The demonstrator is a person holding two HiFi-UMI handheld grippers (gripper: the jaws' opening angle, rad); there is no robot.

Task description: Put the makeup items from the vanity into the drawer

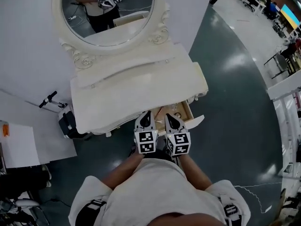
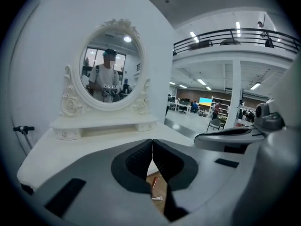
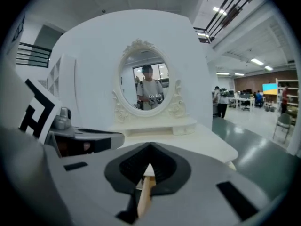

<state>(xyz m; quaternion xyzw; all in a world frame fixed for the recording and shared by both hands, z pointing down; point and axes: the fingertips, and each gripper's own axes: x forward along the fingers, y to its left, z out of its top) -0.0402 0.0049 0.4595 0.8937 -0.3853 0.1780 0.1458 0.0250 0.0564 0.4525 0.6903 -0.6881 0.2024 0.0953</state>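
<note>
The white vanity (image 1: 136,86) with its oval mirror (image 1: 110,13) has a bare top. Its drawer (image 1: 187,111) stands pulled out at the front right, showing a wooden bottom with small makeup items inside. My left gripper (image 1: 146,115) and right gripper (image 1: 170,118) hover side by side just in front of and above the drawer, both shut and holding nothing. In the left gripper view, below the shut left gripper (image 2: 152,149), a reddish stick (image 2: 154,181) and a small white tube (image 2: 157,198) lie in the drawer. Under the shut right gripper (image 3: 149,150) the drawer's wooden edge (image 3: 146,194) shows.
A black object (image 1: 68,124) stands under the vanity's left end, with a scooter handlebar (image 1: 48,99) beside it. A white panel (image 1: 28,145) lies on the floor at the left. White furniture (image 1: 286,88) stands at the right, across the dark green floor (image 1: 235,93).
</note>
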